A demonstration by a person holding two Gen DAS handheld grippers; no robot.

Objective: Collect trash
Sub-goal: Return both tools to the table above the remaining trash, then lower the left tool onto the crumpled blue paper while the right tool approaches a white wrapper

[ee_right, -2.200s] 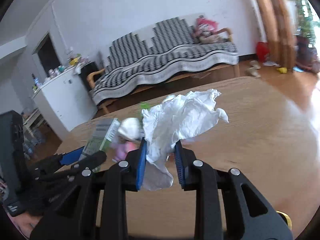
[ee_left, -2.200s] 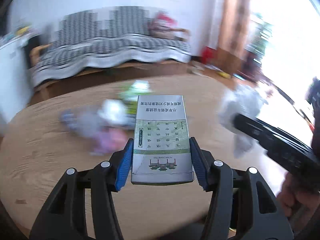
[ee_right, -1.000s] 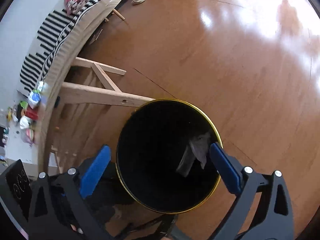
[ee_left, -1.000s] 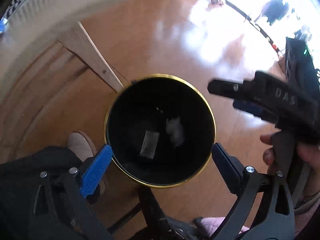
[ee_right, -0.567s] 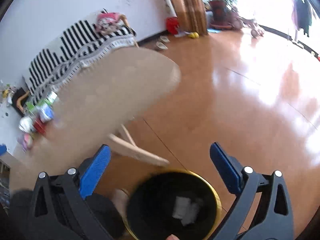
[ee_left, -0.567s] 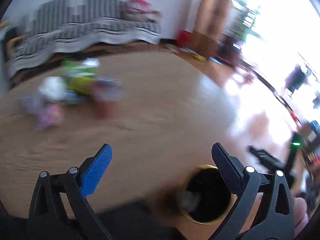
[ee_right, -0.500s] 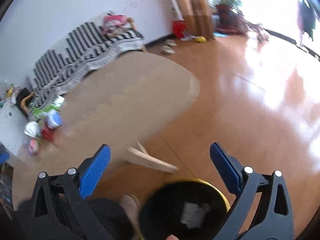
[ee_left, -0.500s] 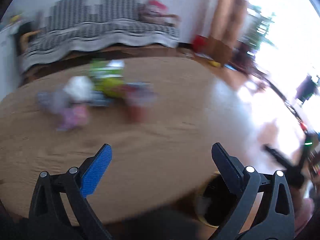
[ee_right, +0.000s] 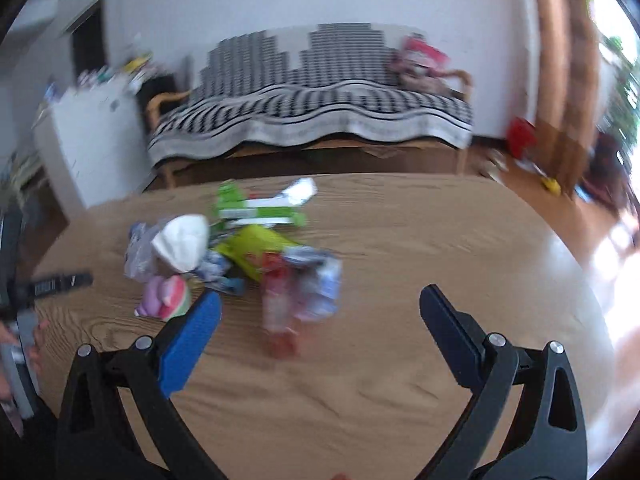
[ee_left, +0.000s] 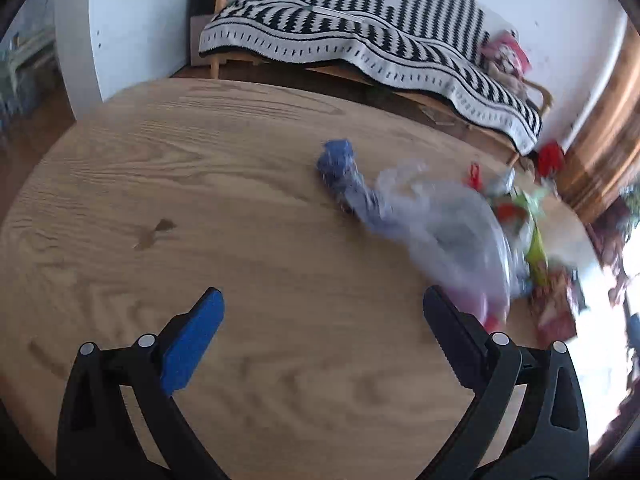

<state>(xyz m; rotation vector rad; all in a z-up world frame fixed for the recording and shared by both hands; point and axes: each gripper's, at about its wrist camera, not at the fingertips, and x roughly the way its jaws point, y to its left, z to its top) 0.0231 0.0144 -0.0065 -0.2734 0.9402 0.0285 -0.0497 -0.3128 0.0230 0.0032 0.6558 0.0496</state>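
A heap of trash lies on the round wooden table (ee_left: 168,184). In the left wrist view, a blue crumpled wrapper (ee_left: 338,162) and a clear plastic bag (ee_left: 452,236) lie ahead and to the right of my left gripper (ee_left: 322,304), which is open and empty over the table. In the right wrist view, my right gripper (ee_right: 320,304) is open and empty above the table (ee_right: 420,248), near a red and clear crumpled cup (ee_right: 296,292), a white wad (ee_right: 182,242), a pink wrapper (ee_right: 166,298) and green packaging (ee_right: 256,216).
A sofa with a black and white striped cover (ee_right: 316,108) stands behind the table. A white cabinet (ee_right: 84,136) stands at the left. The left gripper's tip (ee_right: 60,280) shows at the left edge of the right wrist view. Bare table surface lies at the right.
Both grippers dropped the box and the tissue into the black bin, then swung up from the floor to the table. Both now face the trash heap, jaws open.
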